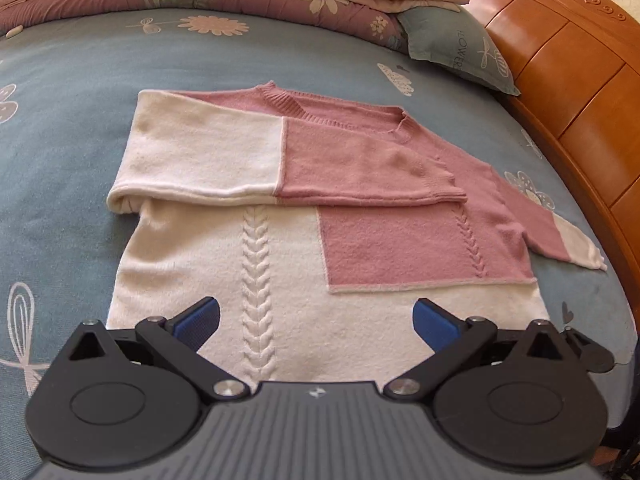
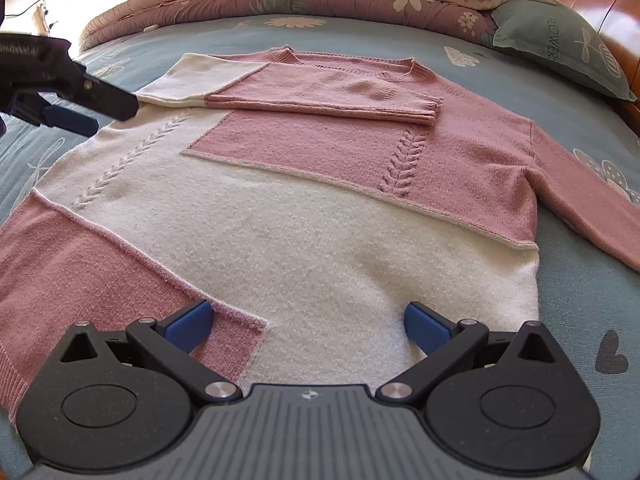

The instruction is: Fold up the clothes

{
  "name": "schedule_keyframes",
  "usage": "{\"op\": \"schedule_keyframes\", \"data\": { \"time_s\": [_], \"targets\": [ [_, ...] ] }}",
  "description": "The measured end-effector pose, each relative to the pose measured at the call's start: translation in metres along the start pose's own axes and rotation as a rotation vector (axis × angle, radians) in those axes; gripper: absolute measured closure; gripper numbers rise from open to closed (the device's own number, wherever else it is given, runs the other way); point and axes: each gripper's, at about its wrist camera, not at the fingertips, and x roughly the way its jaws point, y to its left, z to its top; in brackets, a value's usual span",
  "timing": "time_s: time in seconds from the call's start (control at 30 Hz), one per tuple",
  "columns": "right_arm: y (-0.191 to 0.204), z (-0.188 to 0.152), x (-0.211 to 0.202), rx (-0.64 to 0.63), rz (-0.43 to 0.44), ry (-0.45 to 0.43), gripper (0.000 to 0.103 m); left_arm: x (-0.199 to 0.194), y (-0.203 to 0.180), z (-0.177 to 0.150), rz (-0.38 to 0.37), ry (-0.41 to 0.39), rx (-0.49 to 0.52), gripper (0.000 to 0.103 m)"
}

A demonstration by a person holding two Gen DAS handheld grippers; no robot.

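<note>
Left gripper (image 1: 316, 320): jaws spread wide, empty, above the white lower panel. Right gripper (image 2: 308, 326): jaws wide apart, empty, over the hem. Pink-and-white cable-knit sweater (image 2: 304, 216): flat on the blue floral bedsheet (image 1: 60, 120), one sleeve folded across the chest. Bare sheet on both sides; wooden headboard (image 1: 568, 60) to the right.

Both tongs hang low with blue pads spread wide, left tongs (image 1: 316, 320) and right tongs (image 2: 308, 322) empty.

Both wrist cameras look low and close across the sweater (image 1: 256, 264) from its hem toward the pillow (image 2: 560, 48).
</note>
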Motion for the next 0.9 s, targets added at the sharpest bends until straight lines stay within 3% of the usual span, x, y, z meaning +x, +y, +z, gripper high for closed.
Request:
{"op": "schedule_keyframes", "data": {
  "time_s": [0.07,0.2,0.33,0.47,0.53,0.67,0.77,0.9],
  "targets": [
    [0.000,-0.001,0.000,-0.001,0.001,-0.007,0.000,0.010,0.010,-0.017,0.032,-0.007,-0.001,0.001],
    [0.002,-0.005,0.000,-0.003,-0.010,-0.053,0.000,0.002,0.009,-0.041,0.024,-0.103,0.134,0.001],
    [0.006,-0.010,-0.004,0.017,-0.032,-0.088,0.000,0.002,-0.003,-0.048,0.066,-0.092,0.267,0.001],
    [0.012,-0.010,-0.015,0.097,-0.060,-0.053,0.000,-0.008,0.003,-0.044,0.031,-0.096,0.221,0.001],
    [0.023,-0.007,-0.028,0.120,-0.009,-0.091,0.000,-0.020,0.008,-0.041,0.015,-0.124,0.197,0.001],
    [0.059,0.011,-0.032,0.057,0.010,-0.133,0.000,-0.032,0.014,-0.038,-0.041,-0.149,0.152,0.001],
    [0.078,0.010,-0.014,0.017,-0.019,-0.058,0.000,-0.031,0.012,-0.040,-0.063,-0.136,0.140,0.001],
    [0.085,-0.015,-0.018,0.005,-0.059,-0.032,0.000,-0.033,0.004,-0.042,-0.063,-0.144,0.172,0.001]
  ]
}}
